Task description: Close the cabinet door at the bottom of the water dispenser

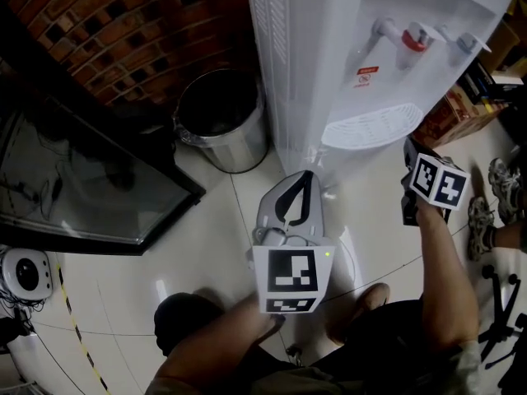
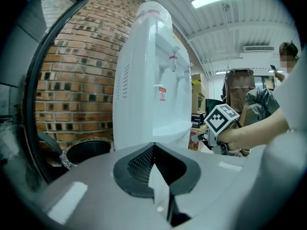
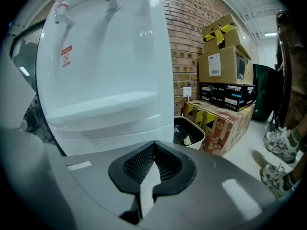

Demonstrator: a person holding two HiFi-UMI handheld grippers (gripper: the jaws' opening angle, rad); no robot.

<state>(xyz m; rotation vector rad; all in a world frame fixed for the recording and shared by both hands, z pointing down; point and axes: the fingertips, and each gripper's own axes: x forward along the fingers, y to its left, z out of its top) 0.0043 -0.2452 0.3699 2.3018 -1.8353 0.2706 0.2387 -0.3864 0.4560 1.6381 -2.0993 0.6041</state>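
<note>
A brick-walled room with a glossy pale tiled floor [image 1: 206,245] holds the tall white plastic water dispenser [image 1: 329,48], which stands near the wall. A round steel waste bin [image 1: 222,122] sits just beside it on one side, and stacked cardboard boxes [image 3: 223,56] stand on the other.

The cabinet door belongs to the dispenser's lower front, below the curved white drip tray [image 1: 370,126]. No view shows that panel clearly, since the gripper bodies cover it, so I cannot tell how far it stands ajar.

The left gripper [image 1: 303,179] points at the dispenser's base, its jaws pressed together with nothing between them. The right gripper [image 1: 409,159] hangs near the drip tray, likewise closed and empty.

Pushing looks like the likely next move, and the risks follow from that. Closed jaw tips on smooth plastic could skid off the panel sideways. A shove placed too high or too hard might rock the narrow, top-heavy dispenser. A gentle nudge may leave the door unlatched, and the bin crowds any swing from the left.
</note>
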